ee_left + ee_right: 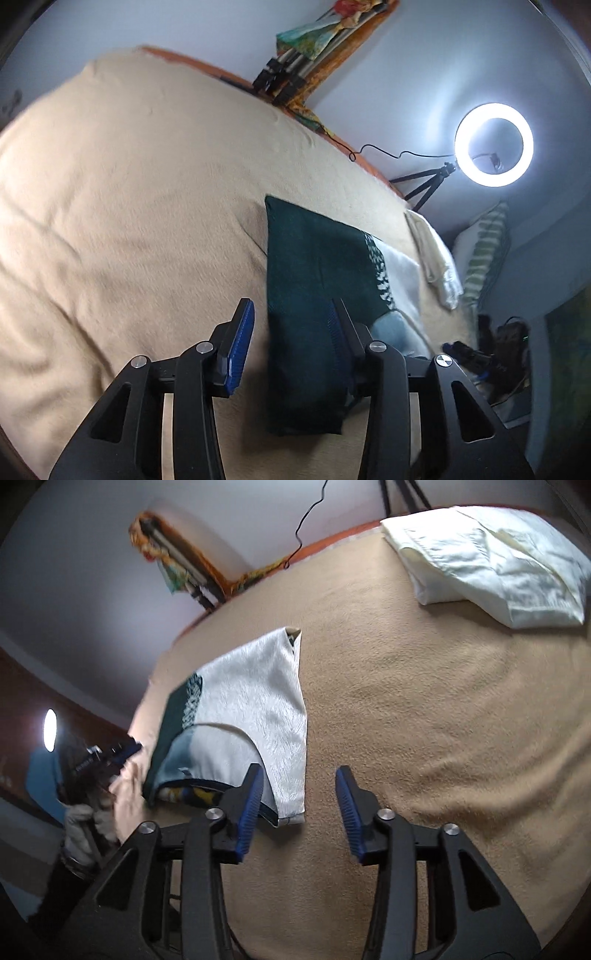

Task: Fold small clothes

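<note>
Both grippers hovered open over a partly folded garment on a tan blanket.

The left gripper point(291, 328) had its blue-padded jaws spread wide with nothing between them, its right finger over the dark green half of the small green-and-white garment point(314, 280). The right gripper point(300, 794) was likewise parted and empty, its left finger just above the white half's near hem point(258, 709). The garment lay flat on the tan blanket point(424, 720), well apart from a folded white cloth point(491, 565) near the far edge. A lit ring light point(494, 144) on a tripod stood beyond the bed.
</note>
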{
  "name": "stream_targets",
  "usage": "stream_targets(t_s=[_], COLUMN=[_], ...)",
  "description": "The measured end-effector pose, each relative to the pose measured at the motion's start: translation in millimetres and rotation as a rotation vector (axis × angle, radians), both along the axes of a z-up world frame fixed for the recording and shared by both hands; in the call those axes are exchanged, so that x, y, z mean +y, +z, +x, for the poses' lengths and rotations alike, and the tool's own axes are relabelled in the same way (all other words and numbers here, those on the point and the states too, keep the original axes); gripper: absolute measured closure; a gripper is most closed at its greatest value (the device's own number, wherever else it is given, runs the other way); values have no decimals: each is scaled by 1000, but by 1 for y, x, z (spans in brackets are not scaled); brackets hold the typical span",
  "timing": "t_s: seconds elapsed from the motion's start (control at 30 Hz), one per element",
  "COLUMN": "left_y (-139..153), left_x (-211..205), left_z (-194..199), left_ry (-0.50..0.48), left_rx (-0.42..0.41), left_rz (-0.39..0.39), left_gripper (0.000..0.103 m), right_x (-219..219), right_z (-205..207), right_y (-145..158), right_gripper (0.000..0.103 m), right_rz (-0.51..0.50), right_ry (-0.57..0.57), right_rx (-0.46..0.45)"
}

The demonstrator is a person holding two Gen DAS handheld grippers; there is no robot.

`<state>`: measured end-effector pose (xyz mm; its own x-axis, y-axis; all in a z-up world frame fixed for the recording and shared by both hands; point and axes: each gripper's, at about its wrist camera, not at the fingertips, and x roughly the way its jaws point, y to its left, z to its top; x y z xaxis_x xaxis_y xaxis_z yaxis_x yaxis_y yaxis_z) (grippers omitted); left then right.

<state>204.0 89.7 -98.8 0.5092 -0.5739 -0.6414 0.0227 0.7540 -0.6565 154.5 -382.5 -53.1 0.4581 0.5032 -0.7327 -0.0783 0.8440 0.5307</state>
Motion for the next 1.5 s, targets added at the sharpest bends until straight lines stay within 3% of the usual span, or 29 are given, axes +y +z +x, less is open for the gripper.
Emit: stream_targets(t_s=[0.1,0.23,0.47,0.8,0.87,0.93,1.0,1.2,1.37,1.5], left_y=[-12,-25,-31,-34,-31,-30,-26,3,27,34], left_x=[-2,-8,-6,-36,-41,-46,-52,-61,-69,-77], left_z=[4,13,30,57,58,58,55,42,32,31], left_ry=[1,-6,7,-35,-40,-58,-66,-94,-116,-123], left_rx=[50,98,112,100,86,82,61,-48,-126,-142], left_rz=[-68,-85,-171,-221,-191,-159,-109,14,47,29], left_gripper=[64,64,64,67,72,98,100,100,101,101], right_x=[2,18,19,44,50,56,61,92,109,109], right_z=[6,21,44,84,88,91,91,81,70,63], right_y=[-7,-22,-36,-39,-40,-42,-40,-1,28,43], right_gripper=[58,58,59,61,71,83,94,97,98,98], right_rz=[63,64,168,274,257,225,181,-57,-157,-207], right_ry=[7,28,26,47,43,44,46,93,118,122], right_rx=[13,48,74,80,89,96,88,-24,-112,-153])
